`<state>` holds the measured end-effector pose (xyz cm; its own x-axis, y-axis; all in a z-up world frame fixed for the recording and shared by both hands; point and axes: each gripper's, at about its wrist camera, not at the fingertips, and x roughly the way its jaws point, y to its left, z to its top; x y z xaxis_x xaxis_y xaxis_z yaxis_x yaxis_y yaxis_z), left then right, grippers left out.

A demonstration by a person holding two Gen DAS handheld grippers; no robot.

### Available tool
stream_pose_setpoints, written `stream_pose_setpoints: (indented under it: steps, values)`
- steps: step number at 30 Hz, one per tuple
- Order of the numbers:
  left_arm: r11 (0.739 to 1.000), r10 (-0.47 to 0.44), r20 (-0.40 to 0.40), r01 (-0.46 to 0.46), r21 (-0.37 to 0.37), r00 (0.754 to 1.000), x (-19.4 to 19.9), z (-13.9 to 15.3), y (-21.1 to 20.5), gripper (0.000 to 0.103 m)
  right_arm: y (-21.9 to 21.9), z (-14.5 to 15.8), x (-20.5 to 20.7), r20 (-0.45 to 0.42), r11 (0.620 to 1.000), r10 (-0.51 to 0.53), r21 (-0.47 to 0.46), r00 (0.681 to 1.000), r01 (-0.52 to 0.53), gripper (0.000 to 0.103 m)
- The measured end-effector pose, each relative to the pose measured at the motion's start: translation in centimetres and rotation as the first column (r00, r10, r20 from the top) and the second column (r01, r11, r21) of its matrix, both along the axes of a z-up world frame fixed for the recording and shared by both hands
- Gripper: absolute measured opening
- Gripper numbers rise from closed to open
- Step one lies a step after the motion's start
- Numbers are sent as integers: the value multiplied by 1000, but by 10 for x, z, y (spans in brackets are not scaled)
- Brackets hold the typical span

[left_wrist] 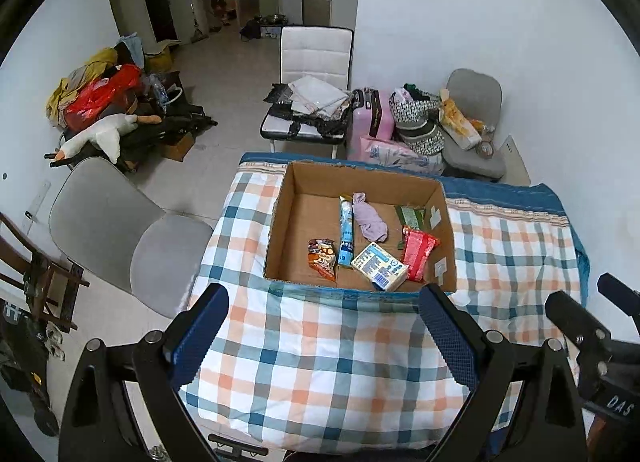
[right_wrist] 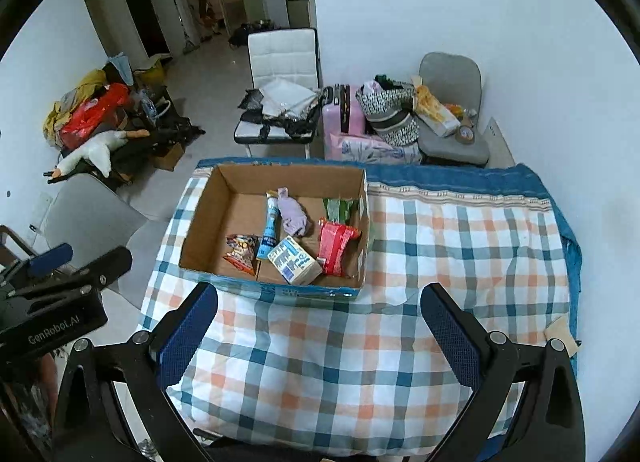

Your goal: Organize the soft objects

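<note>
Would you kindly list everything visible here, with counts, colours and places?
cardboard box: one, brown, on the checked cloth
lilac cloth: one, rolled, in box centre
blue tube: one, left of the cloth
orange snack pack: one, box front left
tissue pack: one, white-blue, box front
red packet: one, box right
green packet: one, box back right
checked cloth: one, blue-orange-white, covering table
grey chair: one, left
white chair: one, behind
pink suitcase: one, behind
goose plush: one, white, floor left
left gripper: open, empty
right gripper: open, empty

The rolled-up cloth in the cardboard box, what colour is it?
Pale lilac. The rolled cloth shows best in the left wrist view, lying inside the cardboard box.
</note>
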<state>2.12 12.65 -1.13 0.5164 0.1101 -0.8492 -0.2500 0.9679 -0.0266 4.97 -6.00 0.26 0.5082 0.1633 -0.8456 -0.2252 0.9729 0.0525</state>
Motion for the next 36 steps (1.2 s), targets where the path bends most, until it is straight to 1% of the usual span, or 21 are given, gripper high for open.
stream_pose_setpoints:
  steps: [4, 8, 16, 19, 25, 36]
  values:
    - [1000, 2, 30, -3, 27, 1000, -5, 12, -2, 97, -4, 18, -5, 37, 1000, -5, -3, 999, 5, 103]
    - [999, 1, 55, -3, 39, 999, -6, 18, -3, 97, -3, 24, -5, 50, 1000, -12, -1, 999, 12, 103]
    - [998, -5, 56, 1, 71, 998, -1, 16, -7, 97, -1, 20, -2, 56, 999, -38, -14, 998, 39, 103]
    - [997, -11, 57, 6, 81, 998, 0, 14, -8, 97, 0, 20, 0, 80, 998, -50, -27, 996, 53, 103]
    - [995, -25, 66, 18, 98, 998, 2, 16, -10, 97, 0, 19, 2, 82, 998, -58, -22, 995, 60, 103]
    - [995, -32, 64, 26, 92, 997, 2, 17, -11, 97, 2, 23, 0, 107, 996, -80, -31, 991, 83, 103]
